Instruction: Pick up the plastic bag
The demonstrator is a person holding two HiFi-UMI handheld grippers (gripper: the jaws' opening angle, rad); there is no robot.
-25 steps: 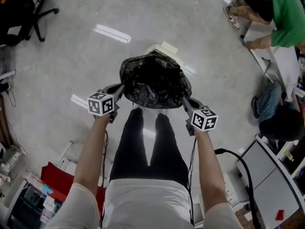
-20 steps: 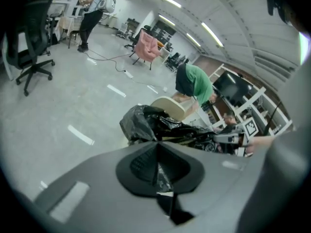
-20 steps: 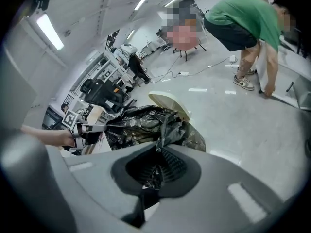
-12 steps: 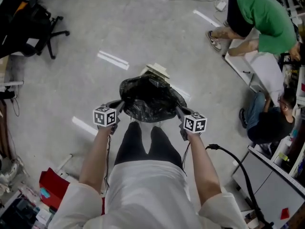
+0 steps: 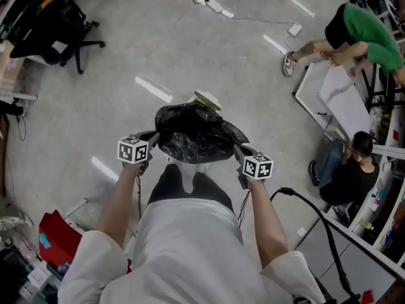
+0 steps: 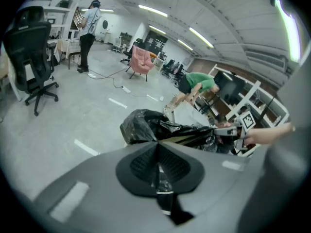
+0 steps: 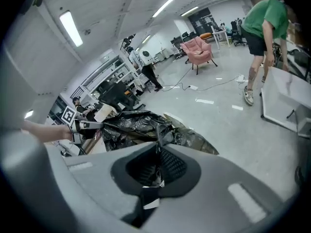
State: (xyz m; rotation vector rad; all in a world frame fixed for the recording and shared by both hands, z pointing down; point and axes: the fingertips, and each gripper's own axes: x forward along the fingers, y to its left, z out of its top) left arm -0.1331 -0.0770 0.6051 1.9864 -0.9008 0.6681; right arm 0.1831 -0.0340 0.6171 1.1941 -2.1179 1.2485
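1. Since a second ago the bag has stayed stretched between both tools. More floor now shows beyond it, and the person in green stands farther off to its right.
2. Left tool is clamped tight on the bag's left rim and right tool on its right rim, with film pinched between the pads of each.
3. The bag hangs clear of the floor before the holder's legs, and a pale flat thing peeks out at its far edge.
4. It looks like thin, crinkled film: light, limp and likely slippery. A bunched fold at the rim should hold best.
5. The floor is smooth grey concrete with glare. A chair stands well left of the bag, and a cable lies beyond it.
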